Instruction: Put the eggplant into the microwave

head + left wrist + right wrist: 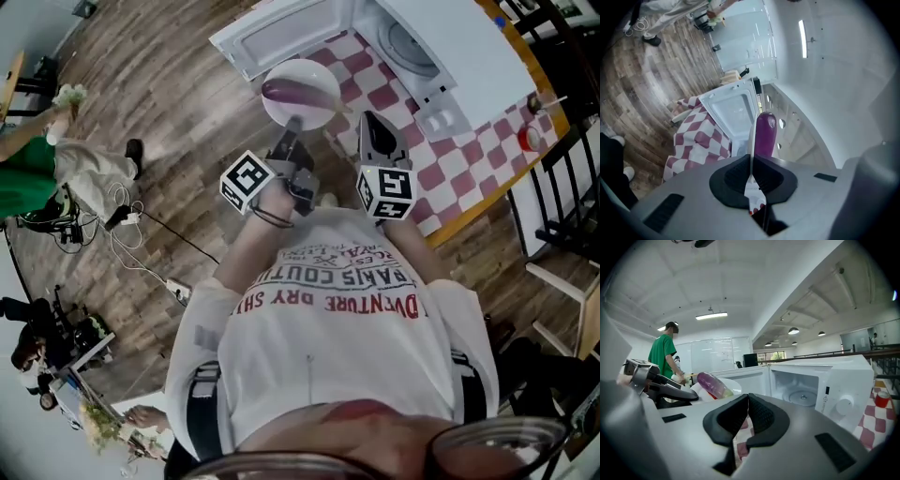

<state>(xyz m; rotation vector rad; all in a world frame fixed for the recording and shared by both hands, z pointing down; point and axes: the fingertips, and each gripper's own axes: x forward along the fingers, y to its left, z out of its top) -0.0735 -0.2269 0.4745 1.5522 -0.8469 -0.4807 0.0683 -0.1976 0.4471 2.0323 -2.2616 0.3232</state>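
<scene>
Microwave [427, 37] first, the biggest thing on show. It stands on the table at one o'clock in the head view, door [281, 33] swung wide open, turntable [410, 42] bare inside. Checked cloth [450, 159] lies under it and runs off toward three o'clock.

Next down in size is the white plate [281, 114], up in the air with the open door at its twelve o'clock and the cavity at its two. The left gripper [292, 131] is clamped on the rim at the plate's six o'clock; its own view shows the thin white edge pinched tight. The right gripper [370, 122] rides alongside at the plate's four o'clock, jaws pressed together on nothing.

Smallest is the eggplant [300, 92], purple and glossy, lying loose across the plate with neither gripper touching it. I'd call it light but smooth and round, so it's likely to roll or slide if the plate tips. The plate looks stiff and breakable, and a one-sided rim grip lets it sag. The safest hold, I reckon, is that rim with the plate kept flat. If the eggplant is taken directly, go across its thick middle, gently.
</scene>
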